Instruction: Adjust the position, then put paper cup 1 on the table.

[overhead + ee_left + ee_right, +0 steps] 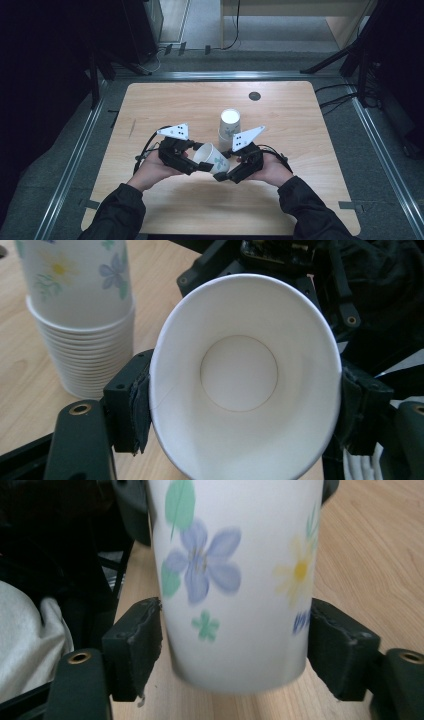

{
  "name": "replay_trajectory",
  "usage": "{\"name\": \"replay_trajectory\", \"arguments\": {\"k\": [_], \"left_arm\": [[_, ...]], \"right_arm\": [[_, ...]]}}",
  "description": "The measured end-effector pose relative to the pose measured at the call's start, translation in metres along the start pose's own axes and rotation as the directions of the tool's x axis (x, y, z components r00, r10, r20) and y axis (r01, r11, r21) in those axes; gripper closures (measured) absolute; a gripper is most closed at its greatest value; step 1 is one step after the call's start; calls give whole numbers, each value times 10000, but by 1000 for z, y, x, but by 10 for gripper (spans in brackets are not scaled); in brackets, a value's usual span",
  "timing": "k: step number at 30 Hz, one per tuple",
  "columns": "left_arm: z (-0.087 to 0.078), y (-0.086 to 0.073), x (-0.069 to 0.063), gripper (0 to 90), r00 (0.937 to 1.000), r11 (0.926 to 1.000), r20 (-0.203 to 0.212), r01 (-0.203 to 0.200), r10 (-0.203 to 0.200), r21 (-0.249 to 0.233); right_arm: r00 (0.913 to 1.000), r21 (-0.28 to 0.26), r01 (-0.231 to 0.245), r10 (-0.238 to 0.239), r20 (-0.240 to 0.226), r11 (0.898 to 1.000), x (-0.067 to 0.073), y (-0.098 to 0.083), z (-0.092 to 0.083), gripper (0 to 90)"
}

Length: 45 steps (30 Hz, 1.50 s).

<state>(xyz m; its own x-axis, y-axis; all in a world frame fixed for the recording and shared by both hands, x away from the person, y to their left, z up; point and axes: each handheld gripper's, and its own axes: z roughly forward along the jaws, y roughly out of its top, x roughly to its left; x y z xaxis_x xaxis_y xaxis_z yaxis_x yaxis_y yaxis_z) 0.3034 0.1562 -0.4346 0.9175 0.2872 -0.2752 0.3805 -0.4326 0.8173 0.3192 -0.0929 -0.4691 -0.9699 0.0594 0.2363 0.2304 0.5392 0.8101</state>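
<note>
A single flowered paper cup (212, 157) lies on its side in the air between my two grippers, above the near middle of the wooden table (165, 105). My left gripper (200, 161) is shut on its rim; in the left gripper view the pads (137, 410) press the cup's mouth (240, 370) into an oval. My right gripper (223, 172) is at the cup's bottom end. In the right gripper view its pads (142, 640) flank the cup's wall (235, 580) with a thin gap on each side, so it is open.
A stack of several nested flowered cups (229, 127) stands upside down just behind the held cup, and the same stack (82, 340) appears in the left gripper view. A dark round cable hole (254, 96) sits near the table's far edge. Stand legs (330, 60) rest on the floor beyond.
</note>
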Motion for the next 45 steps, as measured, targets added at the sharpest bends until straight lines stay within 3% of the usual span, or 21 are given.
{"name": "replay_trajectory", "arguments": {"k": [6, 11, 14, 19, 24, 28, 33, 35, 36, 45], "left_arm": [[-11, 2, 2, 248, 9994, 10000, -349, 8, -8, -2], [-20, 4, 3, 249, 9980, 9998, -624, -40, 51, 183], [-23, 4, 4, 249, 9966, 9990, -822, -76, 113, 449], [-24, 3, 6, 249, 9937, 9956, -1110, -56, 161, 940], [-25, 2, 8, 249, 9913, 9933, -1312, 34, 119, 1159], [-27, 2, 9, 249, 9905, 9916, -1361, -27, 205, 1297], [-31, 1, 12, 249, 9889, 9889, -1479, 54, 168, 1483], [-34, 1, 14, 249, 9880, 9890, -1543, 115, 115, 1476], [-35, 0, 15, 249, 9875, 9887, -1573, 127, 112, 1497], [-49, -7, 31, 249, 9758, 9866, -2175, 572, -229, 1527]], "right_arm": [[9999, 97, -105, 104, 90, 9999, -1, -2, 0, 234], [9974, 179, 70, -83, 716, 9998, 0, -7, 1, 204], [9900, 113, 200, -214, 1396, 9997, 1, -11, 1, 204], [9793, 390, 279, -351, 1991, 9988, 1, -16, 1, 198], [9720, 467, 236, -338, 2324, 9986, 0, -17, -2, 188], [9676, 177, -120, 72, 2522, 9998, 0, -17, -7, 188], [9586, 343, -122, 19, 2846, 9993, 5, -20, -11, 187], [9467, 320, -331, 211, 3215, 9989, 4, -22, -14, 188], [9467, 320, -331, 211, 3215, 9989, 4, -22, -14, 188], [9377, 359, -542, 386, 3453, 9979, 2, -28, -21, 188]]}}
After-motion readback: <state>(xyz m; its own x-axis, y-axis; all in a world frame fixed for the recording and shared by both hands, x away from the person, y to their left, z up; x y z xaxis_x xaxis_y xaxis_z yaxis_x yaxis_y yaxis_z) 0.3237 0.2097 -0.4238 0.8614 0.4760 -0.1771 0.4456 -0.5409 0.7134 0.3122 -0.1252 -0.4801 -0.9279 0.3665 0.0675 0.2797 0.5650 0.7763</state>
